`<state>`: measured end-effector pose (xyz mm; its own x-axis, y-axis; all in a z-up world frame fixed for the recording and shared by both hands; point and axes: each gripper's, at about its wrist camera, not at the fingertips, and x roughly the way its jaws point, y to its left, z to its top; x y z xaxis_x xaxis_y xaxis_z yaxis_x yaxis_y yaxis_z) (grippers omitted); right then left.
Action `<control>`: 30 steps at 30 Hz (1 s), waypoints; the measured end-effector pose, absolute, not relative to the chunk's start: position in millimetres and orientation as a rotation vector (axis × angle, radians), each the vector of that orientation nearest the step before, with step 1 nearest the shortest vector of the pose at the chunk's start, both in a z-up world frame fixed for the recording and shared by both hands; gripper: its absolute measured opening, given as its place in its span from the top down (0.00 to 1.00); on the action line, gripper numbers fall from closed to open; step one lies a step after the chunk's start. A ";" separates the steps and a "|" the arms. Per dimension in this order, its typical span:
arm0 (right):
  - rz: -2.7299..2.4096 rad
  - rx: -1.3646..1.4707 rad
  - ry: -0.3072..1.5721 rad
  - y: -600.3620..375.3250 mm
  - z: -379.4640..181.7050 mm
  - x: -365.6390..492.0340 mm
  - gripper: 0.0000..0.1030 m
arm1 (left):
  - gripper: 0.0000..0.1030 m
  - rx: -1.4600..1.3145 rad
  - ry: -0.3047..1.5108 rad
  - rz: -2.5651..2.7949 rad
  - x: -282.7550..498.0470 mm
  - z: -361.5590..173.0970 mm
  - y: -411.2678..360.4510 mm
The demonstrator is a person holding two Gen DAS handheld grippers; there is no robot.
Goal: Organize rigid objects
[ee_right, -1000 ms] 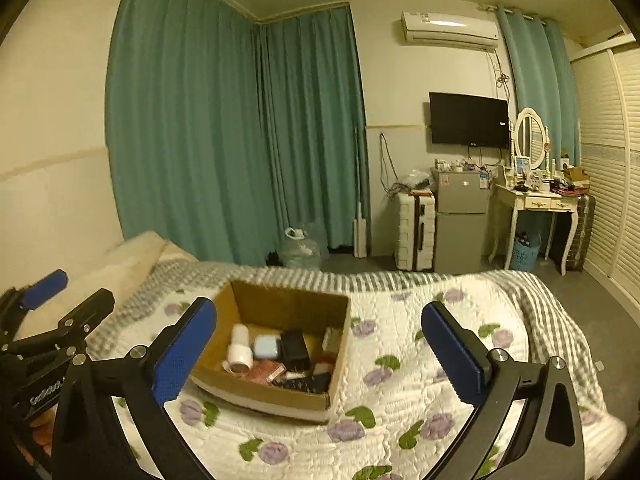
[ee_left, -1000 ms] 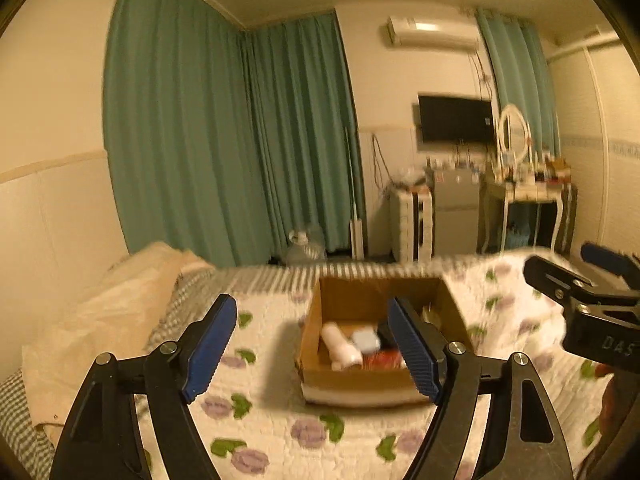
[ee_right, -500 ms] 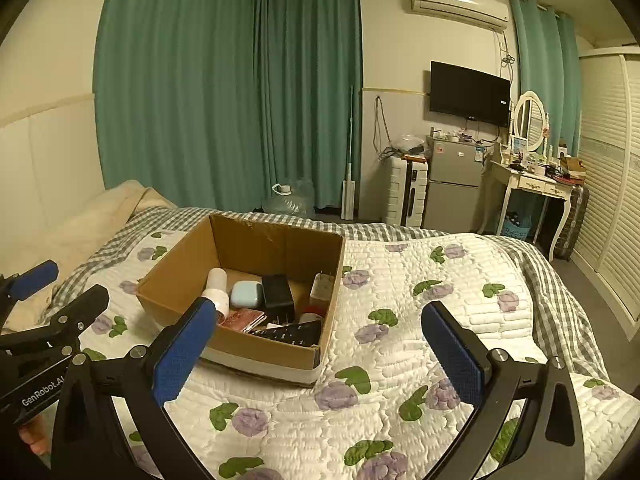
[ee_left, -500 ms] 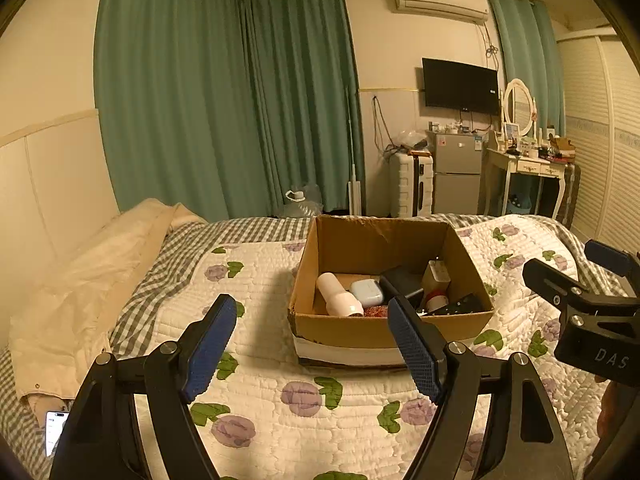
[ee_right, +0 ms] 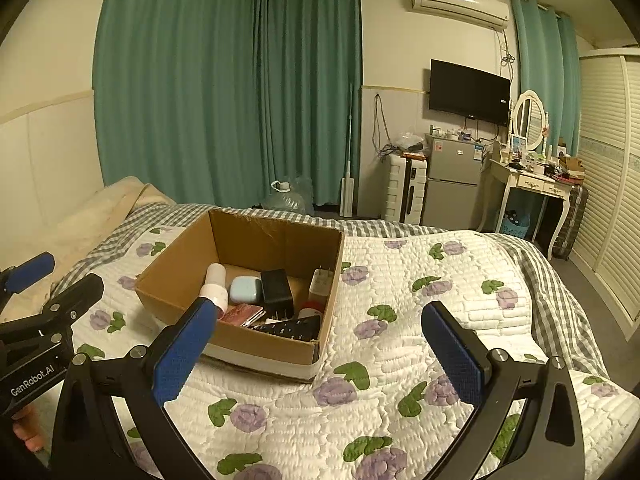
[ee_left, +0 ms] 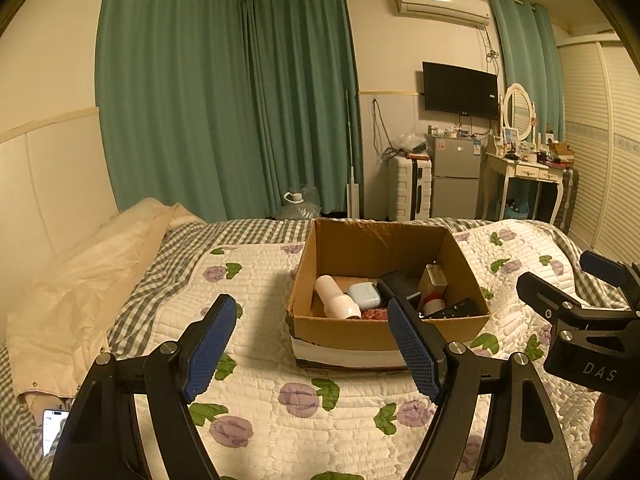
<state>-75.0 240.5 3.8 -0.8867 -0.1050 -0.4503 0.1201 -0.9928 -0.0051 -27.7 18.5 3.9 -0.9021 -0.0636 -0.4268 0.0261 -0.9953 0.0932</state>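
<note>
A brown cardboard box [ee_left: 372, 334] [ee_right: 180, 258] stands on the flowered quilt. In it lie a white bottle [ee_left: 335, 297] [ee_right: 215, 285], a pale blue case [ee_left: 363, 295] [ee_right: 245, 289], a black block [ee_right: 277, 291], a white charger [ee_left: 433, 278] [ee_right: 321, 281], a black remote [ee_right: 290, 329] and a reddish flat item [ee_right: 241, 315]. My left gripper [ee_left: 310, 344] is open and empty, in front of the box. My right gripper [ee_right: 320, 354] is open and empty, above the quilt near the box's front right corner. Each gripper also shows in the other's view.
A cream pillow or blanket [ee_left: 88, 280] lies at the bed's left. A phone [ee_left: 54, 430] lies at the near left. Beyond the bed stand a water jug [ee_right: 284, 198], a suitcase [ee_right: 404, 188], a small fridge [ee_right: 452, 184] and a dressing table [ee_right: 528, 180].
Both grippers have risen and tipped downward, so the box's contents show from higher. Both stay open and empty.
</note>
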 end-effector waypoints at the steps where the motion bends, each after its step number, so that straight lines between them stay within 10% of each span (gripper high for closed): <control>1: -2.944 0.700 0.052 240.2 3.7 -74.9 0.00 | 0.22 0.680 -0.134 -3.017 -27.6 4.2 18.7; 30: -2.942 0.733 0.045 240.6 -1.3 -78.3 0.00 | 0.22 0.701 -0.125 -3.017 -28.9 3.4 18.9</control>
